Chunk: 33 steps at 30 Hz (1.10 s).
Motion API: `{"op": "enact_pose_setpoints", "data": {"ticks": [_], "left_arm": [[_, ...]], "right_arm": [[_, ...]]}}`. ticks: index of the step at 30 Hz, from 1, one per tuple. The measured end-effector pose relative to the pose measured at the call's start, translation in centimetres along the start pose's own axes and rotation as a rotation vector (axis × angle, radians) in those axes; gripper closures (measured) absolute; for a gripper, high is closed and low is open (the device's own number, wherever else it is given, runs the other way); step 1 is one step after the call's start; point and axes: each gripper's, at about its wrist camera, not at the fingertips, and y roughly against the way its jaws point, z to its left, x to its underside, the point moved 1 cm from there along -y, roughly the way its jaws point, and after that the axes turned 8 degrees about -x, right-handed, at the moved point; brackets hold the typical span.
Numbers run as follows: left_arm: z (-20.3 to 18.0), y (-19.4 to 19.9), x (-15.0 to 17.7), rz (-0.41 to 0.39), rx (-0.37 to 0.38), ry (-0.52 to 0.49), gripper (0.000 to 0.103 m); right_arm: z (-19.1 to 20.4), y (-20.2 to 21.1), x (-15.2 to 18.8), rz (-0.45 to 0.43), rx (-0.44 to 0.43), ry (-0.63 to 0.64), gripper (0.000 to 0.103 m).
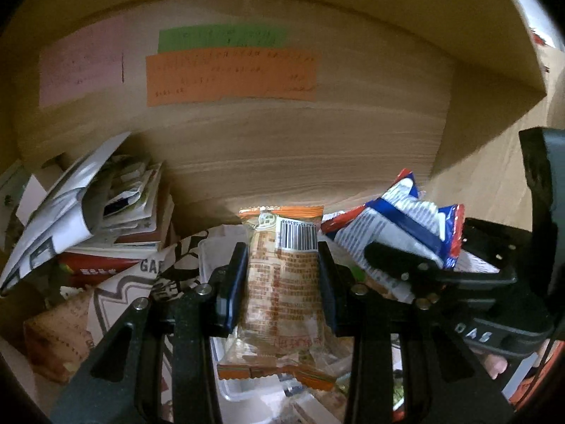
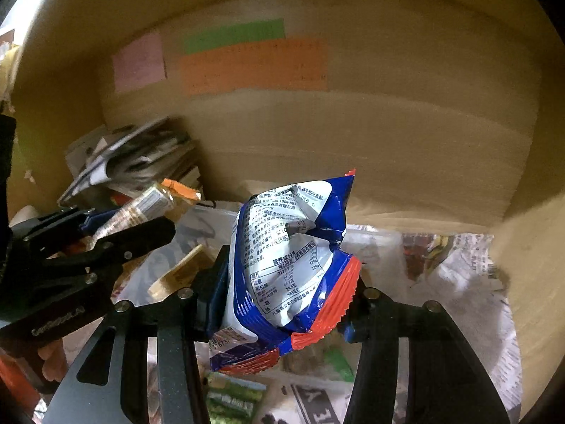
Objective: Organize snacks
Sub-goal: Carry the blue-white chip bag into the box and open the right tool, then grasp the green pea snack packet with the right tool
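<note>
My left gripper [image 1: 282, 265] is shut on an orange-trimmed clear snack packet [image 1: 282, 282] with a barcode, held upright between its pads. My right gripper [image 2: 287, 282] is shut on a crumpled blue, white and red snack bag [image 2: 289, 258]. In the left wrist view that bag [image 1: 406, 226] and the right gripper [image 1: 399, 258] show at the right. The right wrist view shows the left gripper [image 2: 116, 226] at the left, with the orange-trimmed packet [image 2: 148, 205] in it. Both hover inside a wooden cabinet above a clear plastic container [image 1: 204, 258].
The cabinet's back wall [image 1: 317, 148] carries pink, green and orange paper notes [image 1: 229, 77]. A stack of papers and booklets [image 1: 99, 205] leans at the left. Newspaper [image 2: 459, 268] lines the floor, with loose snack packets [image 2: 233, 399] below. A side wall [image 2: 529, 247] stands at the right.
</note>
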Motion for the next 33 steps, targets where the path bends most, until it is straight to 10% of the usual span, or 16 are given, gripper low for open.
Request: {"op": "enact_pose_setpoints", "data": {"ticks": [17, 33], "left_arm": [[1.1, -3.9, -0.1, 0.09, -0.016, 0.07, 0.055], [1.2, 2.3, 1.1, 0.012, -0.001, 0.03, 0.035]], "right_arm": [[0.2, -1.8, 0.1, 0.058, 0.025, 0.045, 0.045], [0.7, 3.4, 1.1, -0.054, 0.054, 0.051, 0.032]]}}
